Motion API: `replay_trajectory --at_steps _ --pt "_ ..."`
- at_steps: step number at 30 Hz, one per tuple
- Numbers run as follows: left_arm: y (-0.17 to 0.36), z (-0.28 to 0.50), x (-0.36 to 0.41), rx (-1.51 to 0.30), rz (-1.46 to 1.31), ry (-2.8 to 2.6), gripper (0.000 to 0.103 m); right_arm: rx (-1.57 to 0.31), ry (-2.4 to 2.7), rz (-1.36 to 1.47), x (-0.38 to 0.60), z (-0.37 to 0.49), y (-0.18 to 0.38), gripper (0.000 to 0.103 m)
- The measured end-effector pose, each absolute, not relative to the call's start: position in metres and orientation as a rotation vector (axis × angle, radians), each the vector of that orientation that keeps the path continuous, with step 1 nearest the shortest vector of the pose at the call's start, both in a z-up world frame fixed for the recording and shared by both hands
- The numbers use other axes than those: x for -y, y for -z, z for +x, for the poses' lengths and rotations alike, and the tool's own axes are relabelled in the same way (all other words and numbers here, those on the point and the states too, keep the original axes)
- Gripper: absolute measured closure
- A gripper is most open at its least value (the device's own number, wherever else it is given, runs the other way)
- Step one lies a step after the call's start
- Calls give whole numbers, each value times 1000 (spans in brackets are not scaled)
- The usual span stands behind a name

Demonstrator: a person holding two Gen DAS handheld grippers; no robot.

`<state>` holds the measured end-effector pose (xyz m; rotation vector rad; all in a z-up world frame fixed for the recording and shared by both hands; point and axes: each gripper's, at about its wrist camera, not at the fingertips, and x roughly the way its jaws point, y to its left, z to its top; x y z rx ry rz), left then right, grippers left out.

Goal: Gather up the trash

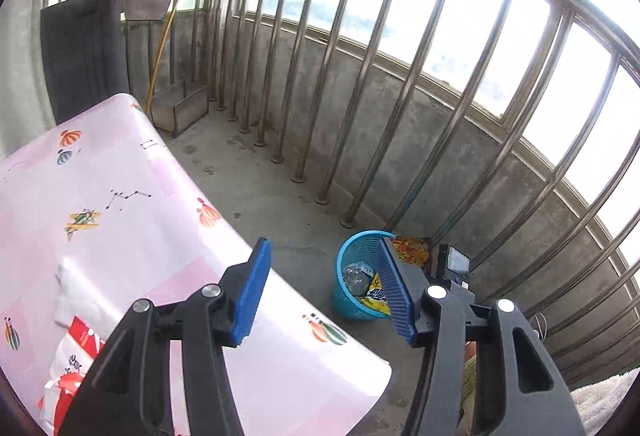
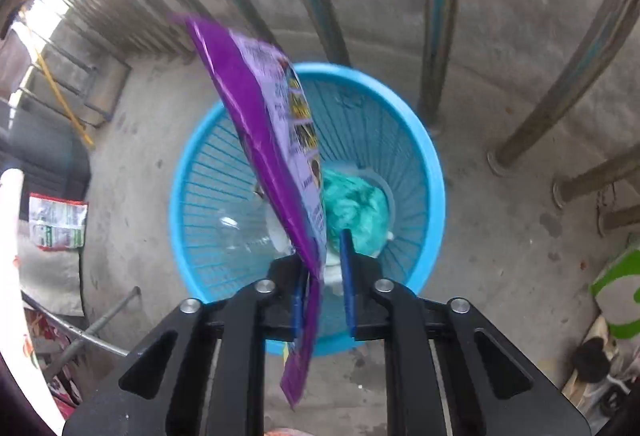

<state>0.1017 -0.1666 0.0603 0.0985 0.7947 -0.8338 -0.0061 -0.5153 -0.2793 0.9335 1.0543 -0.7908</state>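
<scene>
A round blue mesh basket (image 2: 424, 140) stands on the concrete floor right below my right gripper (image 2: 323, 256). A purple snack packet (image 2: 256, 108) hangs blurred between the jaws, lying against the left pad only. The right pad stands apart from it, so the jaws are open. Inside the basket lie a teal crumpled wad (image 2: 356, 212) and a clear plastic bottle (image 2: 240, 236). My left gripper (image 1: 323, 248) is open and empty over the edge of a pink-clothed table (image 1: 140, 216), with the basket (image 1: 352, 256) beyond it. A red-and-white packet (image 1: 76, 352) and white tissue (image 1: 76, 296) lie on the table.
Steel railing bars (image 1: 360, 76) and a low concrete wall close off the balcony behind the basket. An orange packet (image 1: 412, 250) and a small camera device (image 1: 456, 262) sit beside it. A red, white and green wrapper (image 2: 60, 222) shows at the left.
</scene>
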Motion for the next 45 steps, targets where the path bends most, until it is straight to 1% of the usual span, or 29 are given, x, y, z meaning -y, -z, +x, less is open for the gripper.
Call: replay_trajectory --at_steps 3,8,9,10,14,17,20,21,22,23,24,25,28,34,37,41,45 --pt "-51 111 114 -823 44 734 50 -1094 785 947 519 1 300 92" --pt "-42 122 42 -846 -38 578 50 -1214 822 905 527 23 333 92" --pt "-42 123 31 -839 -56 556 50 -1237 840 880 528 26 337 95" --pt "-44 124 21 -830 -71 535 50 -1266 851 836 530 32 338 91" --pt "-48 129 -14 -803 -101 462 50 -1449 820 713 530 66 357 91" --pt "-47 134 -30 -795 -113 415 50 -1583 828 575 525 82 374 88" --pt "-45 138 -40 -798 -145 399 50 -1609 826 491 520 90 372 87" --pt "-44 138 -42 -796 -146 395 50 -1582 823 499 520 89 366 85" --pt "-44 137 -46 -792 -145 393 48 -1538 816 524 516 87 357 76" --pt "-45 136 -47 -788 -146 390 48 -1485 805 550 514 82 344 69" --pt "-45 135 -48 -783 -148 389 47 -1422 795 562 512 76 330 56" --pt "-45 134 -50 -777 -150 386 46 -1361 788 561 510 72 314 49" --pt "-47 132 -58 -764 -168 382 45 -1208 762 562 500 59 270 42" --pt "-48 125 -72 -749 -200 378 43 -842 698 631 471 33 171 40" --pt "-45 118 -82 -748 -220 360 43 -706 628 642 455 27 121 39" --pt "-41 106 -99 -735 -241 323 43 -578 477 643 414 38 63 36" --pt "-36 96 -115 -734 -268 279 43 -526 306 628 374 50 36 34"
